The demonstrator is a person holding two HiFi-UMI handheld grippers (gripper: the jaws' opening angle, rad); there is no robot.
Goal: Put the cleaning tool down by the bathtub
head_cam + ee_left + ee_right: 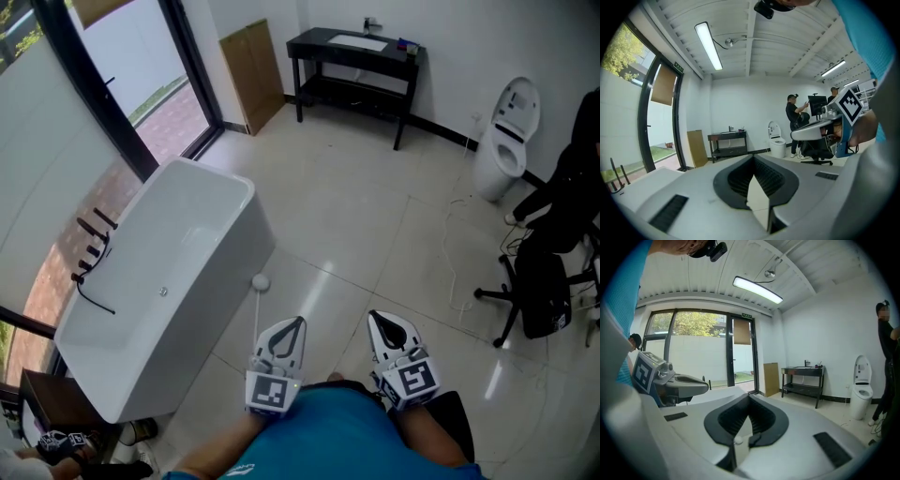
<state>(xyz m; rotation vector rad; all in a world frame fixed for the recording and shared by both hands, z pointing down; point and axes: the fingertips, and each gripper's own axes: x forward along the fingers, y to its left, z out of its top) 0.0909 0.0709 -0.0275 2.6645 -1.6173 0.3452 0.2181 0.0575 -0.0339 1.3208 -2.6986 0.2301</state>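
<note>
On the tiled floor (375, 216) beside the bathtub (187, 244), mid-frame, the cleaning tool (259, 286) lies seemingly delivered, so the left gripper (294, 326) and right gripper (378, 322) hang closed and empty.

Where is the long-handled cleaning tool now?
In the head view, the cleaning tool rests on the floor beside the bathtub, just ahead of the left gripper.

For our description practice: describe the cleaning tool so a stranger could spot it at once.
Find the large white bathtub by the window. On the floor along its room-facing side is the cleaning tool. Nothing nearby shares its thin pale handle and round white head.
</note>
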